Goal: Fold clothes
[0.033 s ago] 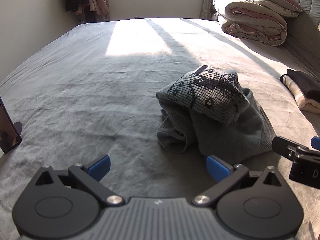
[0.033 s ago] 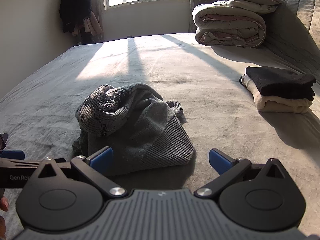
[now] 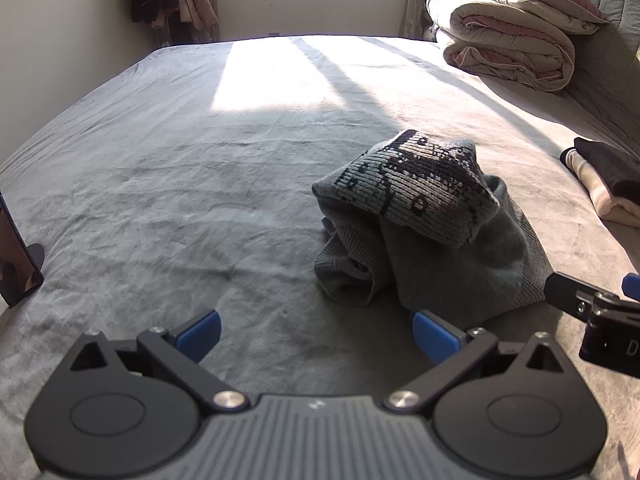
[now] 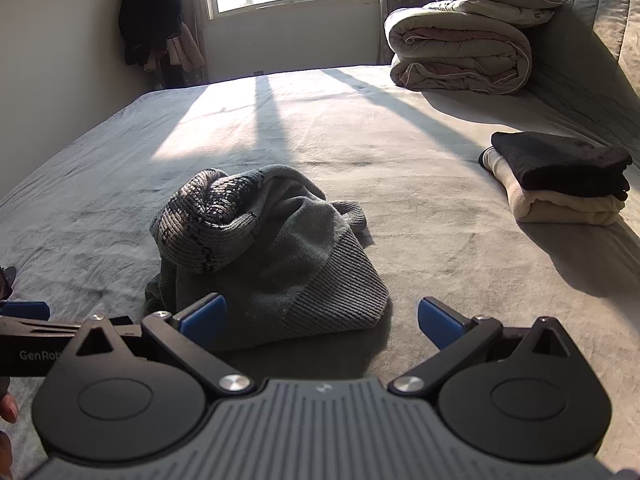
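A crumpled grey knit sweater (image 3: 432,216) with a dark-patterned part on top lies bunched on the grey bed sheet (image 3: 200,184). My left gripper (image 3: 316,330) is open just short of the heap's near left edge, with only bare sheet between its blue pads. In the right wrist view the sweater (image 4: 272,248) sits straight ahead. My right gripper (image 4: 322,318) is open, its left pad (image 4: 204,316) close to the ribbed hem and nothing held. Each gripper shows at the edge of the other's view: the right one (image 3: 592,304), the left one (image 4: 24,312).
A folded stack, black on cream (image 4: 560,184), lies to the right on the bed. Folded quilts and a pillow (image 4: 460,56) are piled at the far right. A dark upright object (image 3: 20,272) stands at the bed's left edge. Clothes (image 4: 148,12) hang in the far corner.
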Available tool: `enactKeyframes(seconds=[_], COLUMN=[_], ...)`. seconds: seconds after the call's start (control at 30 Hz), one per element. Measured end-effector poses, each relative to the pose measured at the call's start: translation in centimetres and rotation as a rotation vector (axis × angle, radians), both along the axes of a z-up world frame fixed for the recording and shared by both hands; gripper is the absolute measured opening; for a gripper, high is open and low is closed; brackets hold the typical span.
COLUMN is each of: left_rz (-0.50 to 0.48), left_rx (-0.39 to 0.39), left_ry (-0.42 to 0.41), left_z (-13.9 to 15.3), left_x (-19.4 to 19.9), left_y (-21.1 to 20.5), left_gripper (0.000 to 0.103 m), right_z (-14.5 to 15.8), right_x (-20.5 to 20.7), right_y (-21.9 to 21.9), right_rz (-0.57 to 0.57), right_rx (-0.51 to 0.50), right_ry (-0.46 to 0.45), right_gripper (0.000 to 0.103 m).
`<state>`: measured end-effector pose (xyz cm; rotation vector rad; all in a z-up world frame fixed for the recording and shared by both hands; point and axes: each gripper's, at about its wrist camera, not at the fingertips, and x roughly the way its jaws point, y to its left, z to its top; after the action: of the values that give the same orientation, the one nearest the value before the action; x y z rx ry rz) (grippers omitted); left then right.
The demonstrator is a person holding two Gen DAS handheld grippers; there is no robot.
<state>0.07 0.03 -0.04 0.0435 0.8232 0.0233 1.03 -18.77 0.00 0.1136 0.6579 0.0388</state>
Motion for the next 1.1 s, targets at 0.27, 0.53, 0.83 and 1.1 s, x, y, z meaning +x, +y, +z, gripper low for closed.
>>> enactKeyframes(seconds=[0.27, 0.53, 0.83, 1.1], left_rz=[-0.003, 0.012, 0.028, 0.030], left_rx=[-0.005, -0.017, -0.023, -0.027], left_ry=[0.000, 0.014, 0.023, 0.027], left_z=[-0.3, -0.8, -1.0, -1.0], left_x=[-0.1, 0.3, 0.6, 0.6], left_y=[0.3, 0.8, 1.1, 1.3], left_gripper=[0.102, 0.102, 0.103, 0.102], right_z=[-0.7, -0.9, -0.8, -0.9], right_x=[0.1, 0.4, 0.5, 0.5], right_y=[0.3, 0.3, 0.4, 0.3], right_rz=[0.005, -0.011, -0.013, -0.013], right_rx=[-0.034, -0.083, -0.093, -0.094], right_ry=[-0.006, 0.050, 0.061, 0.064], right_gripper=[0.103, 0.103, 0.103, 0.103])
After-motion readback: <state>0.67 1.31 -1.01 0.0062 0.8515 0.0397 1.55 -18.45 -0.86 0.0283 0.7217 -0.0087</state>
